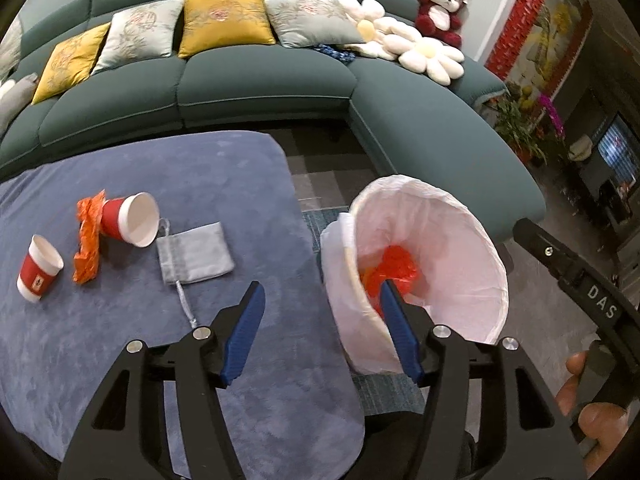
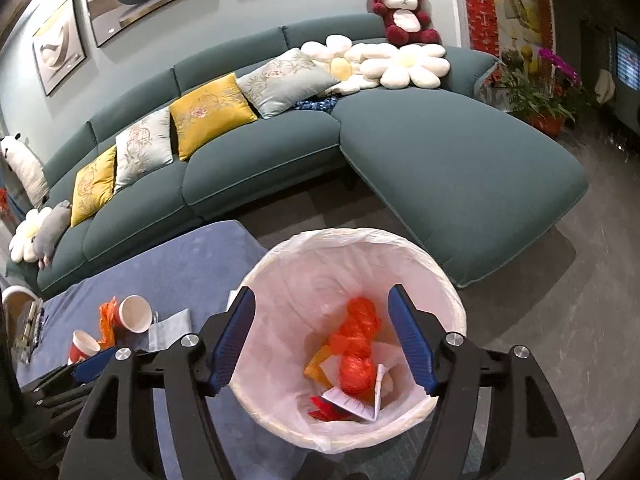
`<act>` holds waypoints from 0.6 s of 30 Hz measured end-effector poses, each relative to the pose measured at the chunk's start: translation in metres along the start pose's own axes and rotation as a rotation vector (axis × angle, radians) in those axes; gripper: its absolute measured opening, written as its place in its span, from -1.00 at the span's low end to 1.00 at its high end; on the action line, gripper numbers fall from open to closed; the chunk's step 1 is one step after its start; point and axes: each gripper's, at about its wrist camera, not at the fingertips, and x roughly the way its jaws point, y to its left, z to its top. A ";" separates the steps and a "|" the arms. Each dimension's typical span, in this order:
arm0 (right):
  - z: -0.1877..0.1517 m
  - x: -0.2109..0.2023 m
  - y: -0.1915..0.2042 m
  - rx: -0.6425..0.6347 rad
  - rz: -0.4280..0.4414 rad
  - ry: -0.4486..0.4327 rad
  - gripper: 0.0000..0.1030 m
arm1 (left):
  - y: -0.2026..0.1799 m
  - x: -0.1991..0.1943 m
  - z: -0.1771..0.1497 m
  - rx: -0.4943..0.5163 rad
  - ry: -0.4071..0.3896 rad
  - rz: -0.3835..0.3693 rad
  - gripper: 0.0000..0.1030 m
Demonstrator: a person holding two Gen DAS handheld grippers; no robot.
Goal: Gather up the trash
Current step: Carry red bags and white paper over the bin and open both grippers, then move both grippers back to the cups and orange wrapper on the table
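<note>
Trash left to collect lies on the blue plush-covered counter [image 1: 168,344]: a red-and-white paper cup tipped on its side [image 1: 130,220], a second upright red paper cup [image 1: 39,270], and a crumpled orange wrapper [image 1: 88,240] touching the tipped cup. All look light; the cups would crush under a hard squeeze, so pinch a rim wall gently, while the wrapper is soft and takes a grip anywhere. A flat grey drawstring pouch [image 1: 196,254] lies just beside them; whether it is trash is unclear. The white-lined round bin [image 2: 436,280] beside the counter holds orange bags and paper, its bottom partly hidden. The left claw [image 1: 320,334] and right claw [image 2: 324,340] both stand open, empty.
</note>
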 end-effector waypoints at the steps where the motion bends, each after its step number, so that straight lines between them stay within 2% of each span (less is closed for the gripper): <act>1: 0.000 -0.002 0.004 -0.006 0.004 -0.002 0.29 | 0.003 -0.001 0.000 -0.006 -0.001 0.003 0.11; 5: 0.000 -0.008 0.020 -0.031 0.022 -0.003 0.30 | 0.017 -0.008 -0.004 -0.028 -0.013 0.011 0.13; 7: -0.003 -0.011 0.030 -0.045 0.032 -0.004 0.33 | 0.027 -0.013 -0.006 -0.046 -0.021 0.017 0.22; 18: -0.016 -0.022 0.089 -0.136 0.080 0.014 0.35 | 0.084 -0.042 -0.019 -0.126 -0.065 0.066 0.30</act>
